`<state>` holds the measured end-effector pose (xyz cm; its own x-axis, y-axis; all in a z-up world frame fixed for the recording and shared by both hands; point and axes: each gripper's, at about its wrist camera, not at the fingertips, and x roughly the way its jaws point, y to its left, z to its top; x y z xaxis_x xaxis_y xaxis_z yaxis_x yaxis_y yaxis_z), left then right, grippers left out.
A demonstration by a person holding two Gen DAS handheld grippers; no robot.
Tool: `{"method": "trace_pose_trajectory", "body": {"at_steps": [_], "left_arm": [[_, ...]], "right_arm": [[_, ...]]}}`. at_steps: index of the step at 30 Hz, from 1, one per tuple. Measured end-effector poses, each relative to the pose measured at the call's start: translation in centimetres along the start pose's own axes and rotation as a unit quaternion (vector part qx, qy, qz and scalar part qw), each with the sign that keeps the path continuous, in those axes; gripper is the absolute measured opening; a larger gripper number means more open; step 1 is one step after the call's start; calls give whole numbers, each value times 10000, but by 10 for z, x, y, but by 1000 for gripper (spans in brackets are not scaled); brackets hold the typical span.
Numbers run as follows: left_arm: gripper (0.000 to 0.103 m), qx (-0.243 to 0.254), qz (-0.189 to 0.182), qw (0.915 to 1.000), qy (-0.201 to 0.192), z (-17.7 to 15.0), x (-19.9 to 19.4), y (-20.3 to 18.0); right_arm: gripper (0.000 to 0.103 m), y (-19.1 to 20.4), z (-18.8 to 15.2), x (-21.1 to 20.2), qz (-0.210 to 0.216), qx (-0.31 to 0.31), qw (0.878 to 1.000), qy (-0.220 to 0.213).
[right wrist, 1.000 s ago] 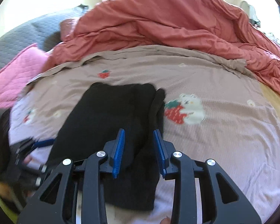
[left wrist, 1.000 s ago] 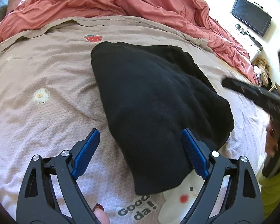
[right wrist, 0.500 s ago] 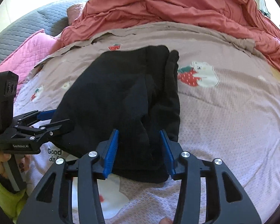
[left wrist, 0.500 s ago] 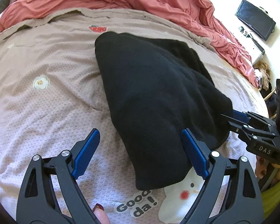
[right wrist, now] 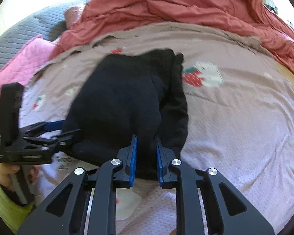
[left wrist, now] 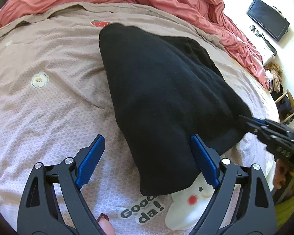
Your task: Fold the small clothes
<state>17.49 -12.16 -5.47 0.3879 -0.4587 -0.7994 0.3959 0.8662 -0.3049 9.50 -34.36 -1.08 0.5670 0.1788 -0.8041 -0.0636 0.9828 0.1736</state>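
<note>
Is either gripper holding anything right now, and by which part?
The right gripper pinches the near edge of the black fleece garment. The left gripper is open, holding nothing.

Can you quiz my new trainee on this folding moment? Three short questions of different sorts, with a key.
1. True or false: the left gripper stands wide open over the near end of the black garment.
2. Multiple choice: the right gripper is closing on (A) the salmon duvet, (B) a raised fold of the black garment, (C) the pink pillow.
3. Fill in: the print beside the garment's far right edge, in the right wrist view, shows a bear with a ____.

Key: 1 true; 2 B; 3 strawberry.
</note>
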Motion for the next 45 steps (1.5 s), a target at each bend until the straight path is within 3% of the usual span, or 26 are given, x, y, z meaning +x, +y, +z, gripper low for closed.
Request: {"method": "trace_pose_trajectory", "body": {"at_steps": [6,11,13,16,24,27,33,39,45], "left_arm": [[81,37,33,10000,84,-2,4,-2],[81,43,47,10000,42,-1,1,-1],[81,11,18,10000,-28,1,-3,0],[81,-30,23,9998,-184,3,-10,3],[79,-93,26,9970,-767,9,-27,5],[69,17,20,9948,-1014,11,-31,-4],[62,461,42,9934,-1047,14,-19,-24],[62,1161,765,9863,-887,6,-2,-45],[62,1192,771,9863,-843,6,-3,-42]], "right_arm": [[21,-19,-14,17,122,659,9977,-46],[25,-13,-11,10,63,598,9982,-35],[31,-9,-7,3,28,548,9985,-26],[46,-9,-1,-14,-163,522,9983,-189],[47,-3,34,-28,-354,216,9963,-757],[46,11,56,-15,-321,-81,9958,-851],[45,18,102,14,-306,-160,9964,-774],[45,32,127,46,-214,-468,9977,-444],[44,26,139,80,-43,-256,9996,-90]]}}
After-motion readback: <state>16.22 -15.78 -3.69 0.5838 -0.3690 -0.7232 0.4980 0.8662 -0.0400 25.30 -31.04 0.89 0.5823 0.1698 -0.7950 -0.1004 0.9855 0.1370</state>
